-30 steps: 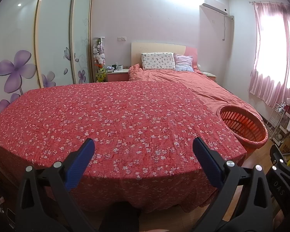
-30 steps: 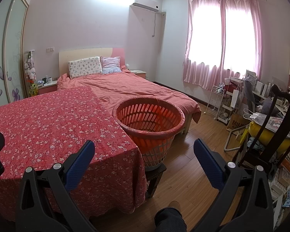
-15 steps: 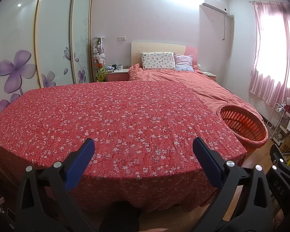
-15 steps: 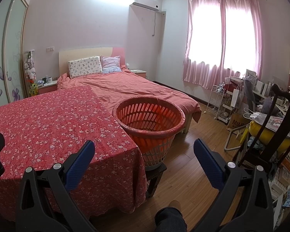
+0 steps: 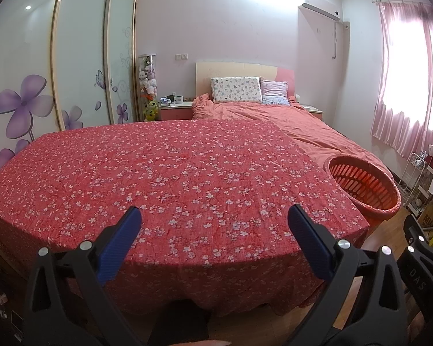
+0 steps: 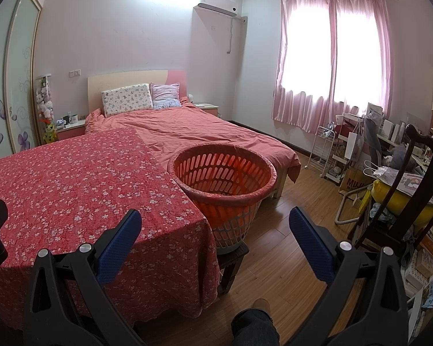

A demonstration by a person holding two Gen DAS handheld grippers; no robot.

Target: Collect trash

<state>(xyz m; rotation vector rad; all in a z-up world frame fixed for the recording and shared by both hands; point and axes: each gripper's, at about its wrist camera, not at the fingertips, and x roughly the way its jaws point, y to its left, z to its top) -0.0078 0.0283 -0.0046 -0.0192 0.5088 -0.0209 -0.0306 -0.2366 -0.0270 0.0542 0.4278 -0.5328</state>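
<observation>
Trash: none visible ahead of either gripper
Basket [image 6: 222,173]: unchanged, ahead
Left gripper [image 5: 213,225]: wide, empty
Right gripper [image 6: 215,225]: wide, unmoved

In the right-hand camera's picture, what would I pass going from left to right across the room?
Floral red cloth → orange laundry basket → white wire rack → dark wooden chair.

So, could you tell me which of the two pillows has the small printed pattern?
The larger white pillow, left of the pink striped pillow at the headboard.
</observation>
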